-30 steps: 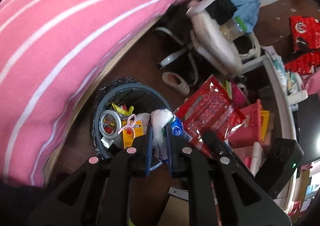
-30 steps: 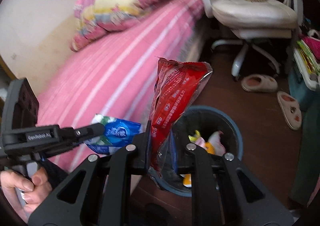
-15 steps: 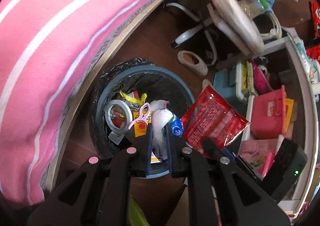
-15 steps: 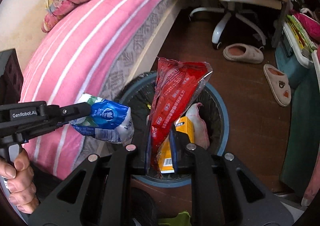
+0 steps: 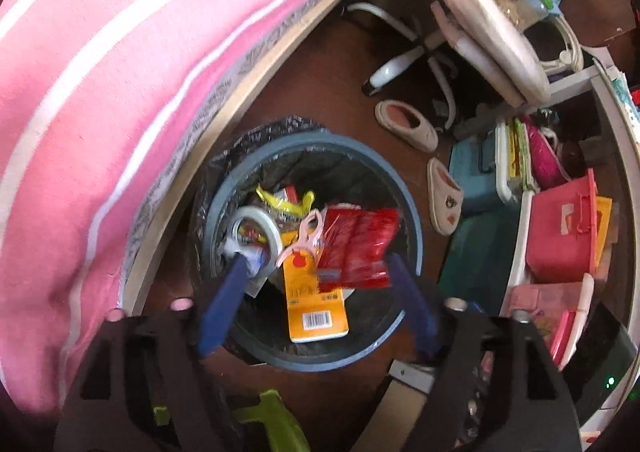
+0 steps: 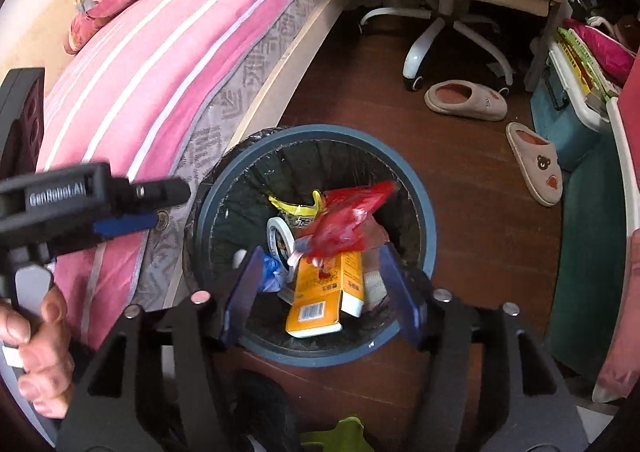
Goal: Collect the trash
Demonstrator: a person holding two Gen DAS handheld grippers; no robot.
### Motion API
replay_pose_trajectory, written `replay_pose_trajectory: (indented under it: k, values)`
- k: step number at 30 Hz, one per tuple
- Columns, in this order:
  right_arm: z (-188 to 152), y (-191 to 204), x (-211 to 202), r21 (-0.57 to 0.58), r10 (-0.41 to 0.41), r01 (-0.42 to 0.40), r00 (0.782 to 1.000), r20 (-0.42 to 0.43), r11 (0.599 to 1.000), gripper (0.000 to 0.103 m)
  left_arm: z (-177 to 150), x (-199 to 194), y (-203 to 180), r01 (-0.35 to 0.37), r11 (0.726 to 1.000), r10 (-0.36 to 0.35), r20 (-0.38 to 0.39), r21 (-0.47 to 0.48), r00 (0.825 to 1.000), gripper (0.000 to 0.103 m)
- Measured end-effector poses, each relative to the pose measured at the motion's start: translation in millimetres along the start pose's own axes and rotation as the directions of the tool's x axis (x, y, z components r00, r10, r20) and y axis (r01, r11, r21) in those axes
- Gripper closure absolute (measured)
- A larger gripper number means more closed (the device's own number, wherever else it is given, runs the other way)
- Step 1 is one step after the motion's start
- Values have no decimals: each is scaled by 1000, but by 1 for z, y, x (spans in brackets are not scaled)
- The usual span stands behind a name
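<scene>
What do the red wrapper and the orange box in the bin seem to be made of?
Red wrapper: probably thin plastic film, glossy; it crinkles and shows bright glare. Orange box: likely printed cardboard, smooth; flat faces, straight edges, a barcode.

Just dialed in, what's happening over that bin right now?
A person holds two grippers over the blue-rimmed trash bin beside the pink bed. Both sets of jaws have just been opening and now stand wide with nothing between them. The left gripper has let go of its blue-and-white wrapper, and the right gripper its red snack bag; both lie in the bin on the orange carton and tape roll.
</scene>
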State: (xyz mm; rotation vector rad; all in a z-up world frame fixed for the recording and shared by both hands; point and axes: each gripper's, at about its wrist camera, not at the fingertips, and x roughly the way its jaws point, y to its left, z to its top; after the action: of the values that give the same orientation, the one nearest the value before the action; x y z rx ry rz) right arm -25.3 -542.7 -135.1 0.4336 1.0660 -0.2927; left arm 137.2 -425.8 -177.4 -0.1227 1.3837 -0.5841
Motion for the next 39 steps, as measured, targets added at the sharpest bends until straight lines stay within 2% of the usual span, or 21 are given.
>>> replay_pose_trajectory:
  k: [3,4,7,10,12,14,18,21,24,25,27,29,31,32,37,39]
  values:
    - [1,5,-20,-2,12,-12,999,41,1000,22,-1,-17,-4,-20,1000,19,49,2,999,15]
    - [1,6,-24,-5,13,-12,999,52,1000,18,-3,-27,-8,-42,999,41,79,17,996,15]
    - [3,22,-49,-42,25,-21,994,109,999,15,-10,-64,-20,-56,995,41,185,76,982,14]
    - [5,32,-70,-66,46,-37,987,152,997,14,-19,-98,-22,-34,995,9,257,93,966,13]
    - [7,46,-93,-89,73,-56,978,196,994,14,-26,-123,-21,-19,996,-11,314,92,949,13]
    - [10,58,-110,-113,94,-69,969,227,991,13,-36,-153,-18,-21,996,-16,388,89,921,13]
    - [10,88,-151,-175,145,-95,943,299,980,12,-57,-212,-9,-19,997,-25,524,80,852,12]
    - [7,115,-180,-236,195,-116,917,348,965,11,-74,-256,4,-48,998,9,593,50,805,9]
    - [2,147,-205,-314,243,-123,893,379,941,9,-88,-291,20,-79,997,50,631,19,774,9]
    - [0,158,-213,-342,262,-126,885,386,931,9,-96,-308,29,-92,996,74,652,-6,755,8]
    - [-6,181,-227,-395,305,-139,866,396,908,9,-105,-327,45,-115,992,118,674,-50,729,7]
    - [-11,204,-239,-439,348,-156,848,400,885,7,-117,-351,63,-135,985,173,700,-109,693,6]
    - [-16,224,-246,-472,381,-171,837,394,865,7,-132,-374,83,-141,975,220,719,-169,659,6]
    - [-20,237,-249,-496,402,-181,831,385,850,7,-138,-381,90,-143,971,237,724,-190,648,6]
    - [-39,290,-252,-585,458,-198,822,338,787,7,-166,-417,130,-184,933,359,736,-311,574,6]
    - [-49,313,-251,-618,481,-211,820,311,758,7,-175,-427,144,-189,917,395,732,-351,556,6]
